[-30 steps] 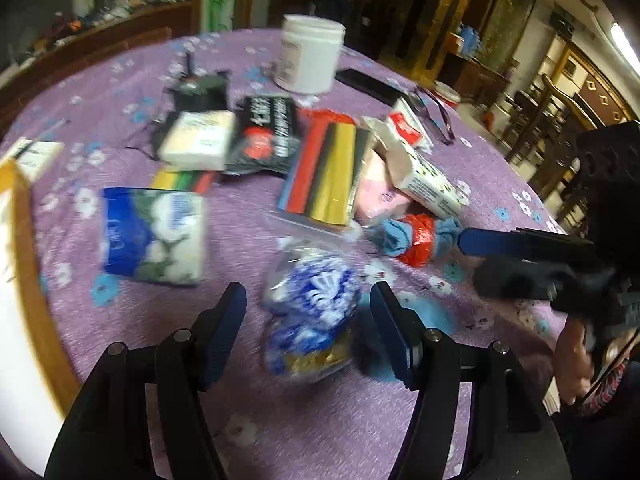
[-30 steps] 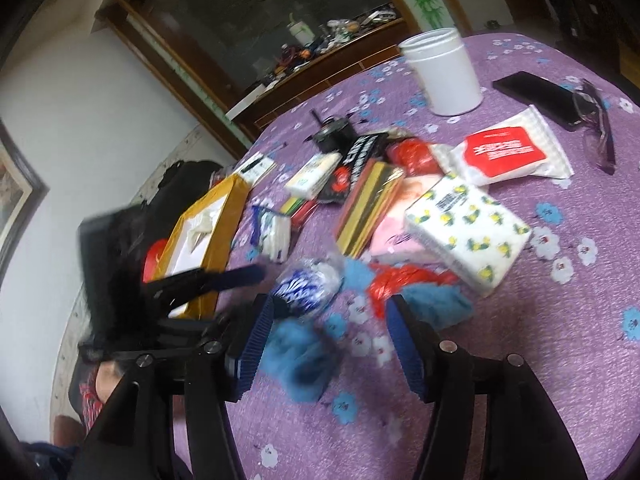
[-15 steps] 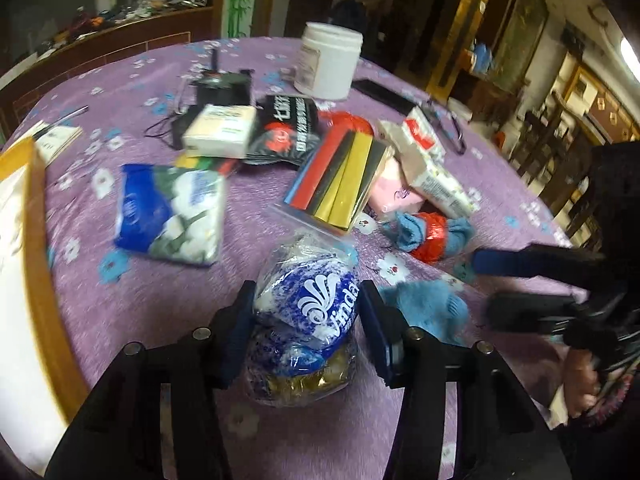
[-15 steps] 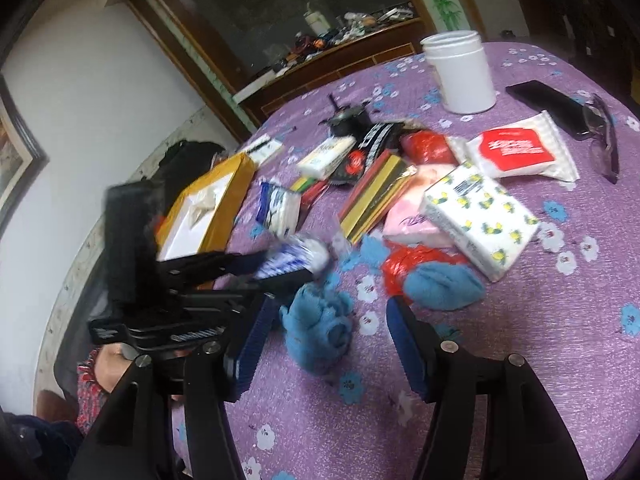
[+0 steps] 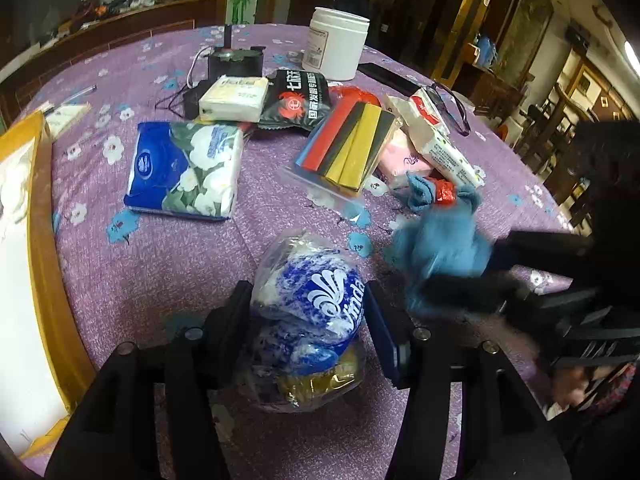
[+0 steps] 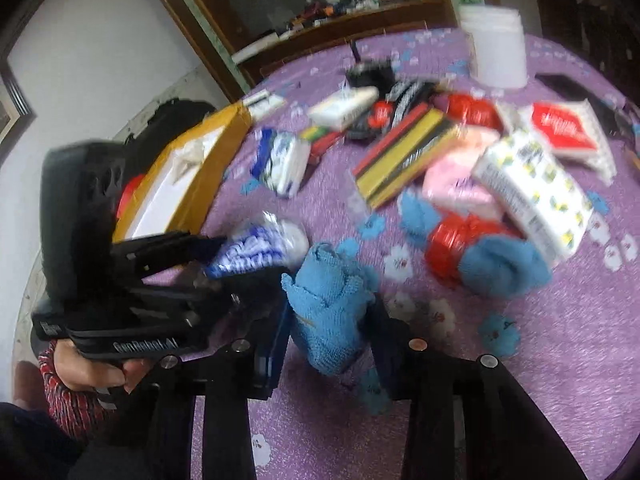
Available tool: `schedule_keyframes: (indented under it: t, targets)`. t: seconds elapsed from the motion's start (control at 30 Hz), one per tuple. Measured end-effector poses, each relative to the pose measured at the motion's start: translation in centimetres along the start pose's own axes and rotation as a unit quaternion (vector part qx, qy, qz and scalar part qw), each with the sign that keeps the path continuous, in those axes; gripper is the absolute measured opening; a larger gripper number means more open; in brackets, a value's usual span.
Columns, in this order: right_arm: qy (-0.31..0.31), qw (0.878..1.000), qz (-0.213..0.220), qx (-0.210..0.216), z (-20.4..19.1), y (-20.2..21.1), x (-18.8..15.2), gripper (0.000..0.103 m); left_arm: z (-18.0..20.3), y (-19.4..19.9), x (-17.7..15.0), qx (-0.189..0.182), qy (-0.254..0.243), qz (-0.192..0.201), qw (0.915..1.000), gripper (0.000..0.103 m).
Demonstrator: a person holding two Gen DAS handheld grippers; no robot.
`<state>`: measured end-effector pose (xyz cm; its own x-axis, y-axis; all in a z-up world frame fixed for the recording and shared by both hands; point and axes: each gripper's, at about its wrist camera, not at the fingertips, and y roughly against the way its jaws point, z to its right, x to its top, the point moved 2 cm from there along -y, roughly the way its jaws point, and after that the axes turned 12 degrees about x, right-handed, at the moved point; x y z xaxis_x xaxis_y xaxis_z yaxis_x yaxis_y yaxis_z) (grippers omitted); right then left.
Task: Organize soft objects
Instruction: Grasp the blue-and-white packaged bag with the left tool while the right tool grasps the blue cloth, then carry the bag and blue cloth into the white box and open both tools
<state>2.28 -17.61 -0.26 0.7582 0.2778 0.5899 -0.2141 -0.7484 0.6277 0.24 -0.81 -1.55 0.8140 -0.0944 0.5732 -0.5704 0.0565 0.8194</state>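
Left gripper [image 5: 306, 310] clasps a crinkled clear bag of blue-and-white tissue packs [image 5: 310, 308] — beside it, the right gripper [image 6: 330, 320], just closing, pinches a fuzzy blue cloth [image 6: 330, 304].

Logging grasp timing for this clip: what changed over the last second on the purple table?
The left hand-held gripper closed around the bagged tissue packs, its jaws then easing slightly wider. The right hand-held gripper moved onto the blue towel and its jaws just closed on it. The flower-print tissue pack and white jar stayed put.
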Motion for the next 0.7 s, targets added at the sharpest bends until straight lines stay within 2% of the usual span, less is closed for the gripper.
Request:
schedule_keyframes:
  t: [0.1, 0.23, 0.37, 0.47, 0.57, 0.7]
  targets:
    - [0.006, 0.999, 0.030, -0.018, 0.2, 1.1, 0.8, 0.038, -0.2, 0.1, 0.2, -0.003, 0.013, 0.006, 0.9999, 0.048]
    - [0.011, 0.997, 0.056, -0.046, 1.0, 1.5, 1.7, 0.038, -0.4, 1.1, 0.9, -0.001, 0.030, 0.045, 0.9986, 0.047]
    - [0.009, 0.996, 0.068, -0.053, 1.6, 1.3, 1.7, 0.038, -0.6, 2.0, 1.6, -0.005, 0.051, 0.075, 0.9959, 0.047]
    - [0.010, 0.995, 0.079, -0.052, 1.8, 1.7, 1.8, 0.038, -0.7, 1.9, 1.7, 0.000, 0.057, 0.080, 0.9952, 0.047]
    - [-0.006, 0.997, 0.067, -0.041, 2.4, 1.2, 1.9, 0.038, -0.8, 1.2, 1.8, 0.013, 0.058, 0.075, 0.9955, 0.047]
    - [-0.009, 0.997, 0.064, -0.036, 2.6, 1.1, 1.9, 0.038, -0.9, 1.1, 1.7, 0.004, 0.066, 0.073, 0.9952, 0.047]
